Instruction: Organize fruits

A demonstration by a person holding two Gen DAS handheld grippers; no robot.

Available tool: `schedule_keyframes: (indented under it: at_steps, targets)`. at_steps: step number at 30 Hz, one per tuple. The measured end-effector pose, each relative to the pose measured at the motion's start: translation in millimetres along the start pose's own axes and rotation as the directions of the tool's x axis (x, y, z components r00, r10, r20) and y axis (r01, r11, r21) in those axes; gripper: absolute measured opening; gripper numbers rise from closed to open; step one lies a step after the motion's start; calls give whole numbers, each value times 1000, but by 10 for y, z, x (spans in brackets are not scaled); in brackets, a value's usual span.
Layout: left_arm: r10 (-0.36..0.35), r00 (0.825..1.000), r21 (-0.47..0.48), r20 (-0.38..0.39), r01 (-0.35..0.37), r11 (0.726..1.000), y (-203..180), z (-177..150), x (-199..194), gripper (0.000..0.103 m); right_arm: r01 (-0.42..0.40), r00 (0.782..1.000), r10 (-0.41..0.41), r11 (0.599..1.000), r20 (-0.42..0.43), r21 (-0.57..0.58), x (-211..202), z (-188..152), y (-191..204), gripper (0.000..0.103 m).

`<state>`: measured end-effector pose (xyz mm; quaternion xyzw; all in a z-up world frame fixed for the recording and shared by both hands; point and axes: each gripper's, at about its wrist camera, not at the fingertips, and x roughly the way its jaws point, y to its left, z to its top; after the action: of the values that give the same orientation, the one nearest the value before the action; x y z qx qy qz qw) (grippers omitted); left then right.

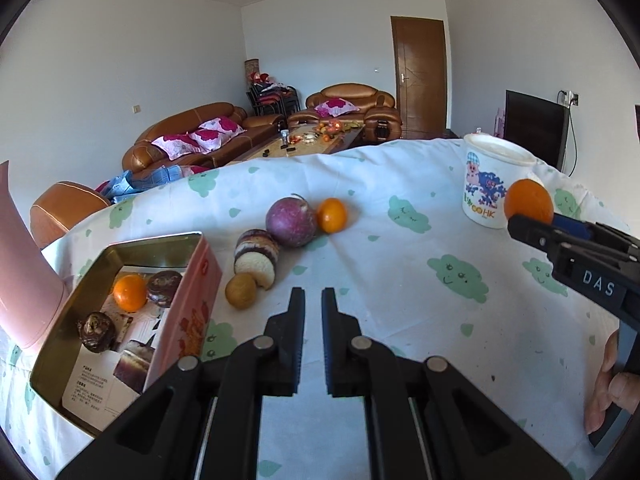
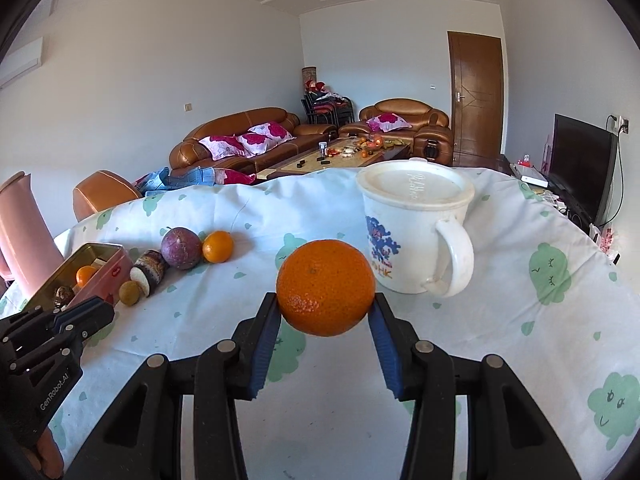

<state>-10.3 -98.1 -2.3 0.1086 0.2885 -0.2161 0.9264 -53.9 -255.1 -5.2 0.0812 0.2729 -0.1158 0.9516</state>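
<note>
My right gripper is shut on a large orange, held above the cloth in front of the mug; its blue pads press on both sides. In the left wrist view that orange shows at the right. My left gripper is shut with nothing between its fingers, hovering just right of the pink tin. A small orange and dark brown sweets lie inside the tin. A purple passion fruit, another small orange, a yellow-brown round fruit and a striped roll lie on the cloth beyond.
A white lidded mug with a cartoon print stands at the right rear of the cloth-covered table. A tall pink jug stands left of the tin. A person's hand grips the right tool. Sofas and a coffee table lie past the far edge.
</note>
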Motion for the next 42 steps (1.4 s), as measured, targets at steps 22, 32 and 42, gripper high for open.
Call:
schedule_keyframes:
  at_steps: [22,32,42]
  targets:
    - [-315,941,-95,125,327,940,1351,-167,-470,9,-173,984,175,979,12,-105,-281,-164,1425,47]
    - [-301,942,-158,151,323,933,1674,-177,-493,9,-195,980,197,972,6,-130,-271,-232,1689,47]
    - [-329,930,-148,164,353,924,1690,-176,-531,9,-201,979,203,971,4,-132,-302,-226,1606,47]
